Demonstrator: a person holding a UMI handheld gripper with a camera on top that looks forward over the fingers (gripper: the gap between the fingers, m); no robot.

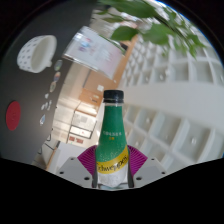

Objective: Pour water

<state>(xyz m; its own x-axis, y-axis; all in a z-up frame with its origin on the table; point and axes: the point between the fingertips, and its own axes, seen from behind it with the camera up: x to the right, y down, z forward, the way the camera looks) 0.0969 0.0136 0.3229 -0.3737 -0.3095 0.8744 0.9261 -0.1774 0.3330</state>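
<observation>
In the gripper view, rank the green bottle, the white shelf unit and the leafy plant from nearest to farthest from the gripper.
1. Green bottle: upright between the fingers of the gripper, which clamp it.
2. White shelf unit: beyond the bottle, to one side.
3. Leafy plant: farthest, past the shelves.

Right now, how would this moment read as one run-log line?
phase: bottle held upright | gripper: shut on green bottle | cap: black, on | pour: not begun | receiving vessel: not identifiable

Pale wood table (75,105), tilted in view, white paper sheet (97,45) lying flat near its far edge, table's right edge meeting white gridded floor (175,110)
</observation>
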